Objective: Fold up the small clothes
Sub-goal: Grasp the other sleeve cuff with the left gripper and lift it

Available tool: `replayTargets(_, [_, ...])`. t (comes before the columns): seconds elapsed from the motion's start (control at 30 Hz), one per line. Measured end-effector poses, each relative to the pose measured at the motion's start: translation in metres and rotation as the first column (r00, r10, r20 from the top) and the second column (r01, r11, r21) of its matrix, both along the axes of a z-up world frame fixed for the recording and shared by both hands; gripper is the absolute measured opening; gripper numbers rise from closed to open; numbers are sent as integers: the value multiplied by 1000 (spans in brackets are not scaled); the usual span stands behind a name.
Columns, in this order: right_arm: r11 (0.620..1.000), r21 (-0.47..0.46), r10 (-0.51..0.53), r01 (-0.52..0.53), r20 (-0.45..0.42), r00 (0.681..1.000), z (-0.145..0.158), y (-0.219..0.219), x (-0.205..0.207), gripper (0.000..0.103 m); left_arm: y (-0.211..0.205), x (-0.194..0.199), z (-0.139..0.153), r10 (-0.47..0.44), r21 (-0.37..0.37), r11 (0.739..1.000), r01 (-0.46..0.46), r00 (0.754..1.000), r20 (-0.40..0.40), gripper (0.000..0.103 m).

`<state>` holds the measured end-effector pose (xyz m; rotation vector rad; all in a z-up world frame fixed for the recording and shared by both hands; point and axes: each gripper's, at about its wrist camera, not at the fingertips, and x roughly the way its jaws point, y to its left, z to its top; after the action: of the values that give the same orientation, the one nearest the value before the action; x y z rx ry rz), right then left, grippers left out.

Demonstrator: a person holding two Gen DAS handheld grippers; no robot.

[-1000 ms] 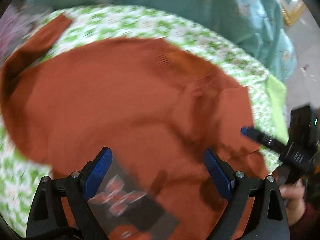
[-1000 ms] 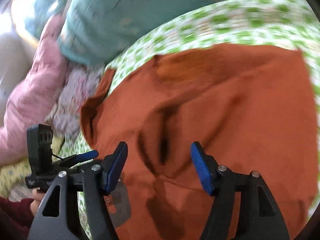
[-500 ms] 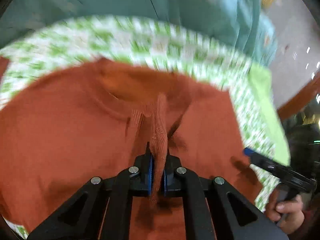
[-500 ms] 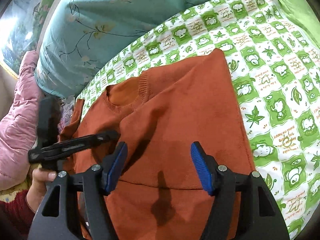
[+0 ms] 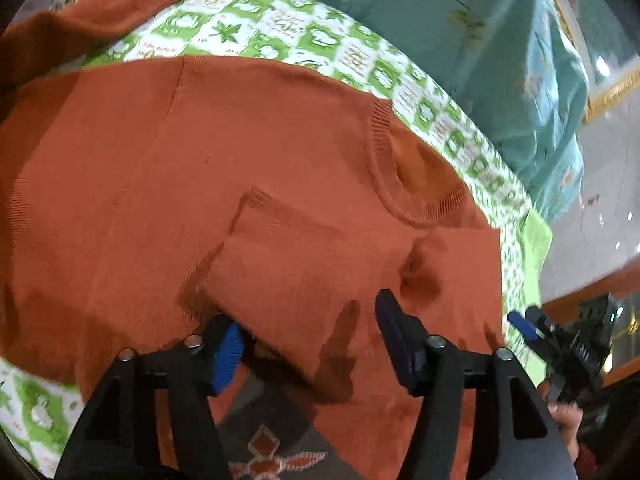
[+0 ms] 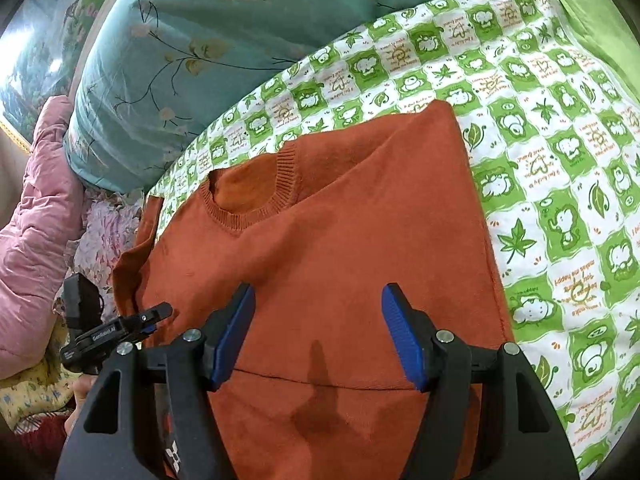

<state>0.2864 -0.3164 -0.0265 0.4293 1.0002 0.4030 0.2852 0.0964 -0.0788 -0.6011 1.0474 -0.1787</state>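
A rust-orange knit sweater (image 5: pixel 168 168) lies flat on a green-and-white patterned sheet (image 5: pixel 304 40), its ribbed collar (image 5: pixel 404 184) toward the pillows. One sleeve (image 5: pixel 304 264) lies folded across its front; the other sleeve (image 5: pixel 100 20) stretches out at the far left. My left gripper (image 5: pixel 308 344) is open and empty just above the folded sleeve. My right gripper (image 6: pixel 316 336) is open and empty above the sweater's (image 6: pixel 340 248) lower body. It also shows at the right edge of the left wrist view (image 5: pixel 524 326). The left gripper shows at the left of the right wrist view (image 6: pixel 156 314).
A teal flowered pillow (image 6: pixel 224 40) lies behind the sweater. A pink quilted garment (image 6: pixel 36 216) and flowered cloth (image 6: pixel 104 232) are piled at the left. A dark patterned cloth (image 5: pixel 276 440) lies under my left gripper. The sheet (image 6: pixel 560 200) stretches out to the right.
My left gripper was shut on a pinch of the sweater half a second ago; it has let go and now stands open. The sleeve now lies flat across the front.
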Motion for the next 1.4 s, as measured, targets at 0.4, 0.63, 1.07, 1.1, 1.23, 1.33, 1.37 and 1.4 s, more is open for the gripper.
replayTargets(0.4, [994,-52,-97,97,11,995,0,-26,7,66,19,-10,35,12,35,999,-22,967,255,6])
replayTargets(0.63, [984,-126,-130,127,-9,992,-6,-39,18,66,24,4,-2,-21,-59,998,27,996,90,59])
replayTargets(1.07, [964,-234,-134,125,-23,991,-20,-41,41,66,38,2,4,-35,107,994,23,993,114,4])
replayTargets(1.1, [961,-253,-124,113,-30,992,-24,-37,47,66,39,3,5,-30,103,995,17,992,121,4])
replayTargets(1.23, [935,-348,-104,67,-89,991,-46,-25,64,64,32,5,17,-17,131,991,-4,987,160,4])
replayTargets(1.33, [925,-378,-73,36,-82,994,-38,-21,69,12,25,8,26,-30,174,985,-2,983,183,4])
replayTargets(1.37, [926,-374,-91,59,-68,994,-31,-26,70,12,21,8,30,-41,192,981,3,980,197,4])
replayTargets(1.4, [925,-373,-103,74,-60,993,-27,-30,70,11,18,9,30,-49,211,977,7,979,196,5])
